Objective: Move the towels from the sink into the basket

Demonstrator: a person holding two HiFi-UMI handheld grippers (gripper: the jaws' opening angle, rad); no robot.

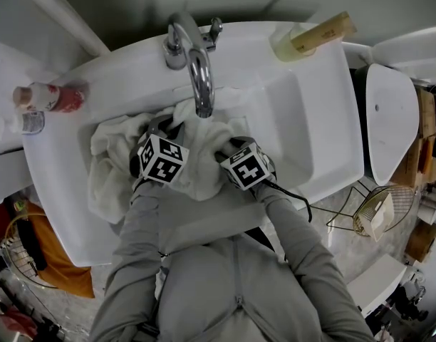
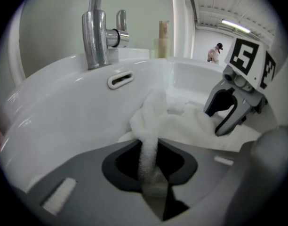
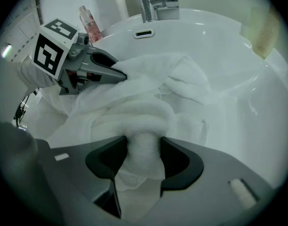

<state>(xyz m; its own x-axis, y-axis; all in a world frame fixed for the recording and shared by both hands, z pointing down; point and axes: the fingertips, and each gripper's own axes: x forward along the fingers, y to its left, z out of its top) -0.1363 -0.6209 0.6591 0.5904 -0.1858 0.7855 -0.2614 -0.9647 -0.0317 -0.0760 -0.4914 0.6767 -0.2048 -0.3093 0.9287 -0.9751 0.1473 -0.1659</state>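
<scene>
A white bathroom sink (image 1: 318, 112) holds the towels (image 1: 107, 159), heaped in its bowl. Both tools sit in the heap side by side: the left hand-held gripper (image 2: 151, 166) is pinched nearly closed on a thin fold, the right hand-held gripper (image 3: 143, 154) clamps a thick roll. A wire basket (image 1: 364, 212) stands on the floor to the right, nearer the right one, so the lift probably goes that way
</scene>
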